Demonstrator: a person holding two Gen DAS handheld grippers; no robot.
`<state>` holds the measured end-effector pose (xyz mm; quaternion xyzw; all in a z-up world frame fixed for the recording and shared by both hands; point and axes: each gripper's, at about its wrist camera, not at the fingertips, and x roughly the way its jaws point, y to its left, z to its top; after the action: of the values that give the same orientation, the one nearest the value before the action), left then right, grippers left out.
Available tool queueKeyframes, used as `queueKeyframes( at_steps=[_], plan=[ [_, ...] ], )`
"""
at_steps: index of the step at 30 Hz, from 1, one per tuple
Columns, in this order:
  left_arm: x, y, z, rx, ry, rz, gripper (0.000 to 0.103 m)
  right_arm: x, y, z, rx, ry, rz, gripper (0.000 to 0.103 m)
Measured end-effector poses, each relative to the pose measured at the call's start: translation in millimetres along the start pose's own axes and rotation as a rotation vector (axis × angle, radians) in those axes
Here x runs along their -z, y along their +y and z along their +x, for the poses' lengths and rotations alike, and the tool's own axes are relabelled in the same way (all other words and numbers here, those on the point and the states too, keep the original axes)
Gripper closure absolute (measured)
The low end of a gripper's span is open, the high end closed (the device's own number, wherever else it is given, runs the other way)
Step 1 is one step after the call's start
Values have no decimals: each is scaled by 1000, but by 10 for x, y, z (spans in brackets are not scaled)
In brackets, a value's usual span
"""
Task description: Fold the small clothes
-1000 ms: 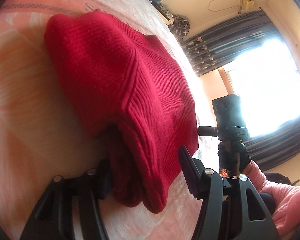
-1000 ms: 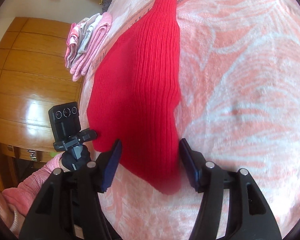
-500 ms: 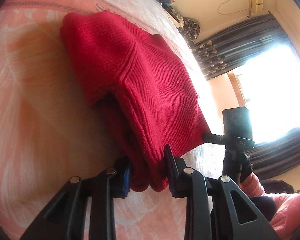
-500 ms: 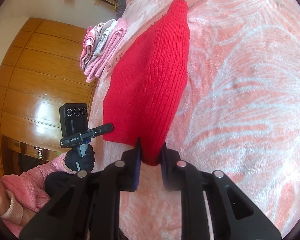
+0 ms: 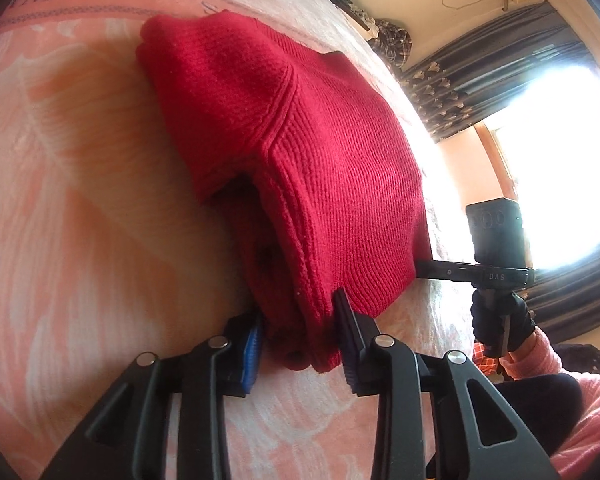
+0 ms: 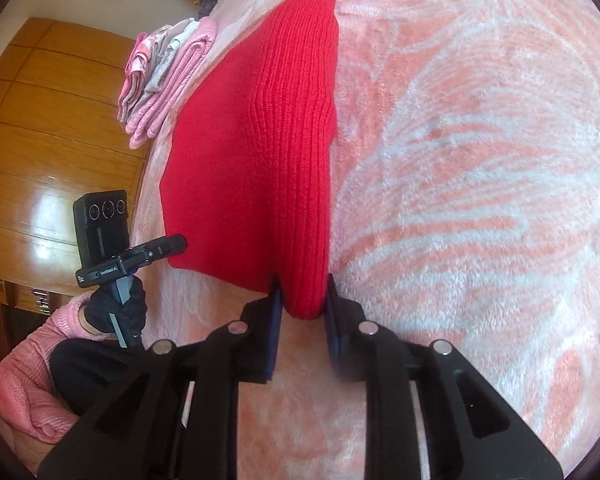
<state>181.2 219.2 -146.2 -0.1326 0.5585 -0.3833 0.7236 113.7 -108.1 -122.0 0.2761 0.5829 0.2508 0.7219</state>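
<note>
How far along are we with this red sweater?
Done: a stack of folded pink clothes sits at the bed's far edge. In hand: the red sweater, already folded over itself, with left tongs and right tongs each clamping a near corner. Left: one more fold, probably.

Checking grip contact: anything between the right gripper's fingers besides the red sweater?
No. In the right wrist view the right gripper pinches only the near corner of the red sweater; pink blanket lies underneath.
</note>
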Motion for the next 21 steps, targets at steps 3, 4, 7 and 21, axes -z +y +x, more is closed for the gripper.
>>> queueKeyframes(
  at_steps=[3, 4, 7, 21],
  plan=[
    [26, -186, -139, -76, -10, 10, 48, 34, 201, -211, 115, -21, -56, 57],
    [26, -260, -193, -107, -17, 24, 45, 44, 269, -285, 140, -31, -60, 50],
    [4, -493, -342, -221, -38, 74, 40, 54, 496, -436, 248, -35, -73, 37],
    [390, -1456, -885, -565, -272, 46, 22, 415, 1244, -791, 511, -184, -146, 14]
  ],
)
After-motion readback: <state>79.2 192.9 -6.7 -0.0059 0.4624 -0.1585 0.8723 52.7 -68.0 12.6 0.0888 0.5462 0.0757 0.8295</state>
